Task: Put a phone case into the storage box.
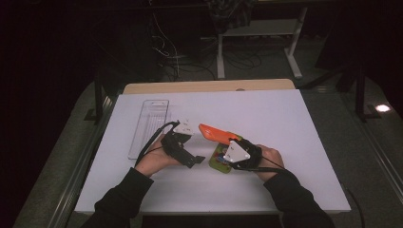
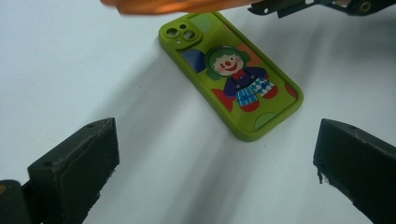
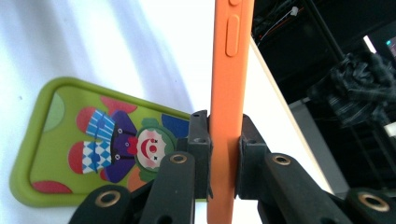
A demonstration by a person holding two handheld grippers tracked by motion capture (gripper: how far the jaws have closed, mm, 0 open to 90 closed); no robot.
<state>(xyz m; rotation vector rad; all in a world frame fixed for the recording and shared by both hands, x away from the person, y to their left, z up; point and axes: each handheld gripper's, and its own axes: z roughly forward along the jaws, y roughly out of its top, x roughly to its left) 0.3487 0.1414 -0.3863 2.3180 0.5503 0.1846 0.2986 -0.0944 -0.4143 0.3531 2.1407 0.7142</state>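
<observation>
The orange case point(image 3: 229, 93) is clamped edgewise by the right gripper point(image 3: 224, 158), lifted clear of the green case point(image 2: 231, 74); the left gripper point(image 2: 215, 172) is held apart, ready.

A clear plastic tray point(image 1: 148, 127) lies on the white table point(image 1: 285, 137); cables point(image 1: 166, 50) trail on the floor beyond.
</observation>
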